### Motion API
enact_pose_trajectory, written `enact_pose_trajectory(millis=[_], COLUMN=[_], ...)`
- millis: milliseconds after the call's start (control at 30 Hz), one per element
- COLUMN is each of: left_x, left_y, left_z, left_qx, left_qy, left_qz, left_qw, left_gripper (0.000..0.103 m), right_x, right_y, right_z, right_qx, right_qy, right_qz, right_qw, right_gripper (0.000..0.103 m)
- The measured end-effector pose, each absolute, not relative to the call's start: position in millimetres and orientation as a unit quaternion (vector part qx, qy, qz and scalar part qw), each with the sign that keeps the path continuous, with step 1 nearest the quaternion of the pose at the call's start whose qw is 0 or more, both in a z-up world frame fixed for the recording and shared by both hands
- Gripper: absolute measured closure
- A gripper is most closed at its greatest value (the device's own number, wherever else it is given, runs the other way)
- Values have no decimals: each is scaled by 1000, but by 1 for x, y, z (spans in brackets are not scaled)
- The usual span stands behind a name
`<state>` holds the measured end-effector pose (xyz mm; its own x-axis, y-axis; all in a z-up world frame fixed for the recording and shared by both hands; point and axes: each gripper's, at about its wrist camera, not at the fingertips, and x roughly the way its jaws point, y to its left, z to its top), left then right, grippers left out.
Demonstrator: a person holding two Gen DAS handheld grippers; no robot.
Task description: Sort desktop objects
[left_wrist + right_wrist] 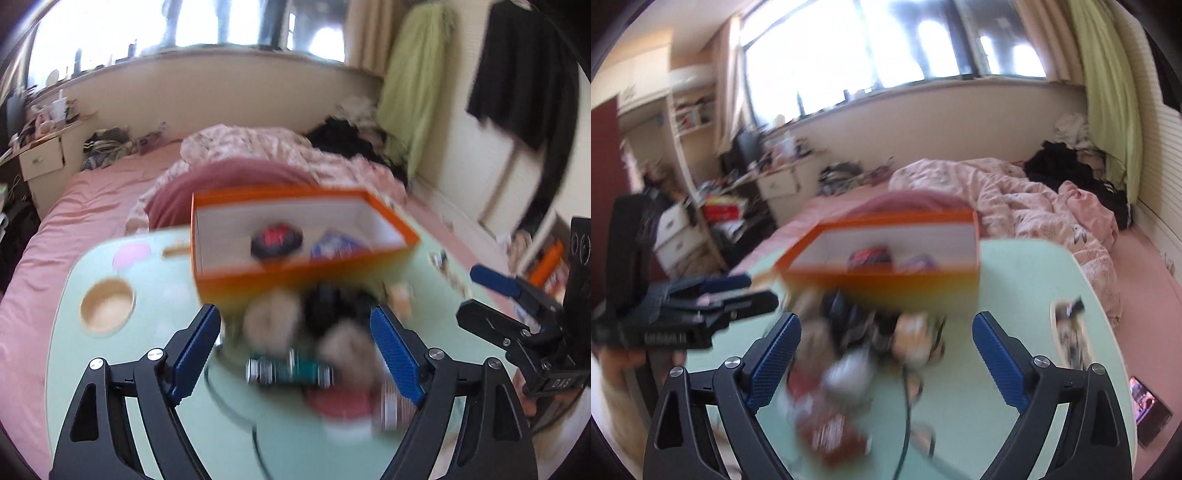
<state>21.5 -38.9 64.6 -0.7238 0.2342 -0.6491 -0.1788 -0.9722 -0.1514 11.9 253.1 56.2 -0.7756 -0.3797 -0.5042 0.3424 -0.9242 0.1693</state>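
Observation:
An orange box (295,275) with a white inside stands on the pale green table (110,350); it holds a dark red-and-black item (276,239) and a purple packet (334,246). In front of it lies a blurred heap: beige and black headphones (317,317), a teal metal-ended item (288,371), a red round thing (338,404). My left gripper (295,354) is open and empty above the heap. My right gripper (884,363) is open and empty over the same heap (871,343); the box (905,284) is beyond it. Each gripper shows in the other view: the right one (517,314), the left one (713,302).
A round wooden cup recess (107,306) and a pink disc (131,253) are on the table's left. A black cable (905,413) runs toward me. Small items (1071,332) lie at the table's right edge. A phone (1148,410) lies on the pink bed beside the table.

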Motion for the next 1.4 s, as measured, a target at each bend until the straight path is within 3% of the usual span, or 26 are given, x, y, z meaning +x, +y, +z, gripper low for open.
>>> enact_pose_trajectory(millis=[300, 433, 567, 1400], left_x=[60, 58, 58, 60], left_y=[-51, -46, -38, -23], left_z=[19, 3, -1, -1], left_qx=[-411, -425, -421, -360], left_qy=[29, 11, 14, 20], left_qz=[909, 903, 905, 928], left_qw=[66, 63, 61, 94], left_gripper=[20, 15, 0, 0], right_x=[65, 56, 54, 49], right_y=[234, 231, 232, 228], right_z=[9, -16, -27, -26], right_qx=[290, 340, 297, 295], right_qy=[109, 87, 69, 71], right_qz=[-926, -901, -929, -930], right_qw=[218, 253, 211, 206], right_gripper=[5, 0, 0, 0])
